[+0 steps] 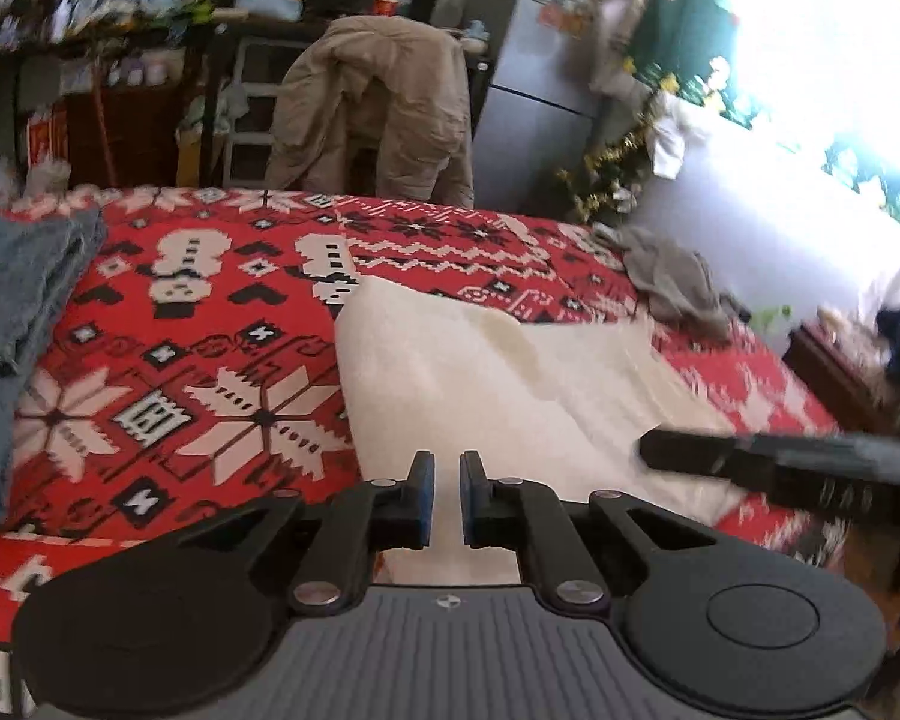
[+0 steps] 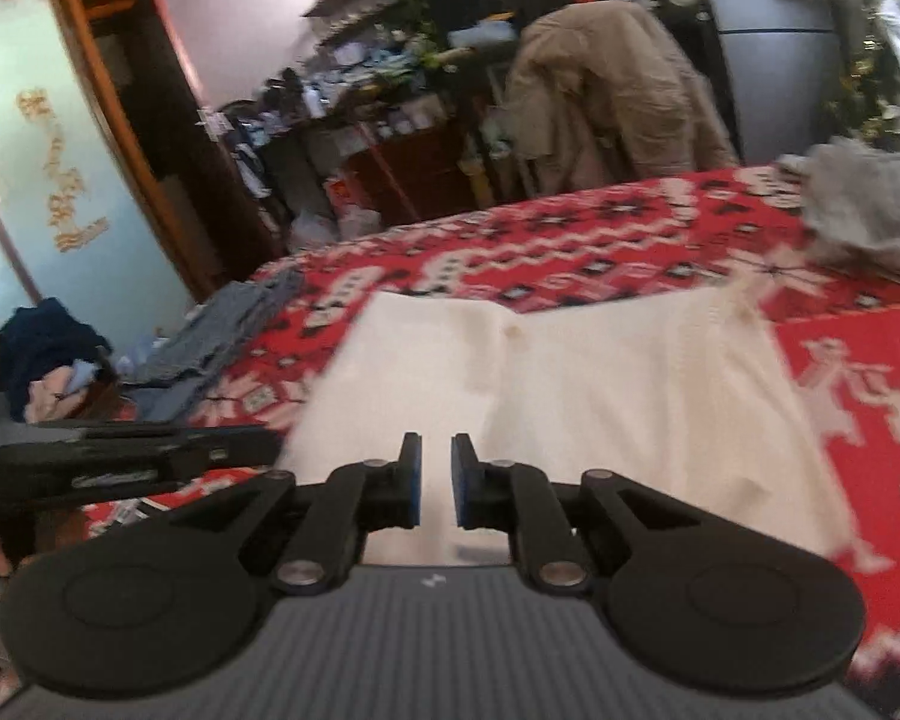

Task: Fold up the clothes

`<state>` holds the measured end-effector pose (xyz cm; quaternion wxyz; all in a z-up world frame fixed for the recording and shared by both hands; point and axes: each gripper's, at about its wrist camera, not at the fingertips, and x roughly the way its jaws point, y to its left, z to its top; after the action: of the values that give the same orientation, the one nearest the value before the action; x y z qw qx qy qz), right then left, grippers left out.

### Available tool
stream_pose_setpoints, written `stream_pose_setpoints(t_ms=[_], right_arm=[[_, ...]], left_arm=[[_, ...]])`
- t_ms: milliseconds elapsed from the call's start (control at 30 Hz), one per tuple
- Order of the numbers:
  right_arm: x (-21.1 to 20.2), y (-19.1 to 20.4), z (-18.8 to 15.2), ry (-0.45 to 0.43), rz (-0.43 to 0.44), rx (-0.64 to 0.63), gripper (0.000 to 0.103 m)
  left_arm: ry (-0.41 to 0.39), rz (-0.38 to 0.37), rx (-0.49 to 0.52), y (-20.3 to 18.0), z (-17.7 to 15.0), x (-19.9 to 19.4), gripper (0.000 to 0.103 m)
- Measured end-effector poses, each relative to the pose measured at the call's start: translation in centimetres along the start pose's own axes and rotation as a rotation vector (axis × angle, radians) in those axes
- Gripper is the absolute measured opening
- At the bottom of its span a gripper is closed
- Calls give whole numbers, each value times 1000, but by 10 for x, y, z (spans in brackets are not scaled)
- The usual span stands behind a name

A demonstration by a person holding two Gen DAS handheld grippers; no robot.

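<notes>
Left gripper [image 1: 447,498]: jaws are sitting all but closed, only a thin slit showing between the blue pads, nothing pinched in it. It is hovering over the near edge of the white cloth [image 1: 480,372], pointing down and across the bed.

Right gripper [image 2: 437,480]: jaws are standing slightly parted, a narrow gap between the pads, no fabric caught there. It too is hanging above the near part of the cloth. Each gripper is showing in the other's view as a blurred dark bar at the side, close by but apart.

White cloth is lying flat and spread on the red patterned cover [image 1: 210,360], near its middle, with a shallow notch in the far edge and a faint yellowish stain by a lengthwise crease.

Denim [image 1: 18,300] is lying at the cover's left edge, well apart from the cloth. Grey garment [image 1: 672,282] is lying crumpled at the far right corner. Tan jacket [image 1: 378,102] is draping over a chair beyond the bed. Both views are smearing at the edges.
</notes>
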<state>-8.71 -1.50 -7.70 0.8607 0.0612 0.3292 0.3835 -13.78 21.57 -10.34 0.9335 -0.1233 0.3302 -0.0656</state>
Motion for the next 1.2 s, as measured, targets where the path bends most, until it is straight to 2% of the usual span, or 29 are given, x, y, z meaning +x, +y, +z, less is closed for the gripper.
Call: stream_pose_setpoints(t_ms=[100, 200, 300, 500, 600, 633, 667, 700, 767, 833, 867, 900, 933, 1033, 1133, 1200], right_arm=[[21, 16, 3, 9, 51, -38, 12], [45, 29, -1, 34, 73, -61, 12], [63, 29, -9, 74, 43, -86, 13], [62, 29, -19, 99, 8, -174, 19], [54, 27, -22, 102, -22, -199, 17], [51, 26, -23, 104, -36, -203, 15], [44, 24, -22, 98, -42, -197, 15], [35, 23, -20, 92, -48, -190, 18], [19, 19, -15, 67, -66, -184, 25], [7, 16, -7, 43, -80, -170, 41], [1, 13, -3, 35, -86, -157, 45], [-3, 11, 2, 36, -87, -143, 53], [-7, 8, 6, 35, -93, -129, 65], [-19, 1, 19, 26, -110, -102, 87], [-26, -3, 33, 21, -131, -101, 100], [-27, -4, 41, 27, -168, -92, 102]], left_arm=[[12, -31, -22, 0, 2, 4, 8], [50, -4, 48, -7, -5, 11, 8], [85, 27, 114, -10, -13, 18, 8], [83, 20, 87, -5, -14, 16, 7], [81, 24, 61, -5, -13, 12, 7], [79, 22, 38, -5, -11, 9, 10], [76, 21, 16, -5, -10, 6, 25], [58, 23, 5, -6, -9, 0, 43], [22, 22, 0, -8, -7, -11, 47], [0, 12, 0, -10, -5, -18, 52], [-1, 17, -10, -10, -4, -19, 59], [-1, 22, -21, -9, -2, -21, 65], [-1, 28, -32, -9, 0, -22, 66], [16, 86, -50, -8, 6, -23, 74], [41, 171, -55, -8, 11, -23, 79], [53, 233, -51, -7, 11, -21, 84]])
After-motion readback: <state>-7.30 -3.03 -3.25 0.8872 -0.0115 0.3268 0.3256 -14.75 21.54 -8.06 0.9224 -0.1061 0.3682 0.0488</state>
